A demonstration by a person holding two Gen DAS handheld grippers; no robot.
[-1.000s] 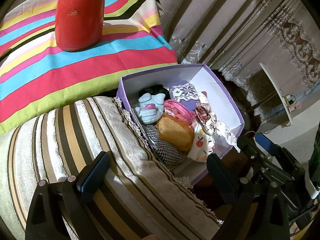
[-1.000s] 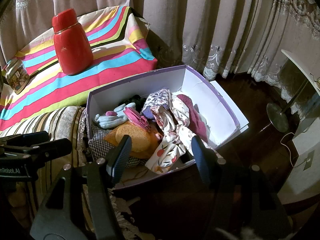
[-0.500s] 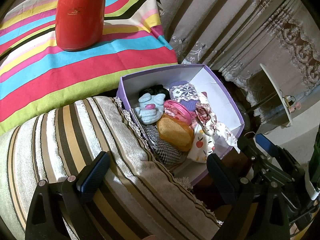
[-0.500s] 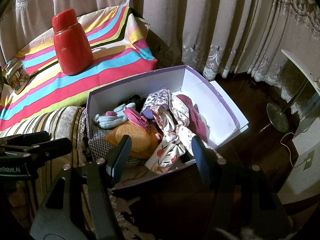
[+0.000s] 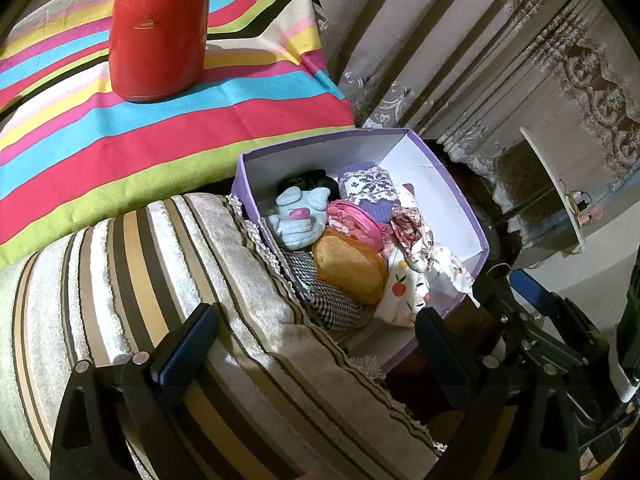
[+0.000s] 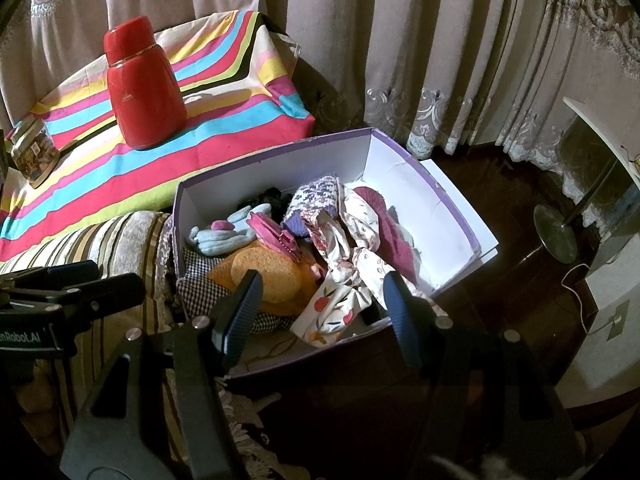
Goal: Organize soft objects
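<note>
A purple box (image 6: pixel 424 184) is sitting low beside a striped cushion (image 5: pixel 132 264), and the soft things are lying heaped inside it: pale blue gloves (image 6: pixel 224 234), a knit purple piece (image 6: pixel 316 196), a pink pouch (image 6: pixel 276 234), an orange sponge-like pad (image 6: pixel 264 272), checked cloth (image 5: pixel 332 296), floral cloth (image 6: pixel 340 308) spilling toward the near wall, and a maroon knit (image 6: pixel 388 232) toward the far side. The right gripper (image 6: pixel 320 308) is hovering just over the box's near edge with its jaws standing apart and nothing between them, the floral cloth and the pad lying just beyond the tips. The left gripper (image 5: pixel 316 344) is hanging above the cushion, jaws wide apart too and carrying nothing. No loose soft item is showing on the cushion or on the striped tablecloth (image 5: pixel 120 120), where only a red flask (image 5: pixel 160 28) is standing. Judged from this, the scene is fitting two stages alike: everything is gathered in the box and only neatening may be remaining, or the heap is waiting to be sorted out of it. Either way, any grasp here is calling for a shallow pinch on one fold of cloth, since the pieces are overlapping and would be dragging their neighbours along.
</note>
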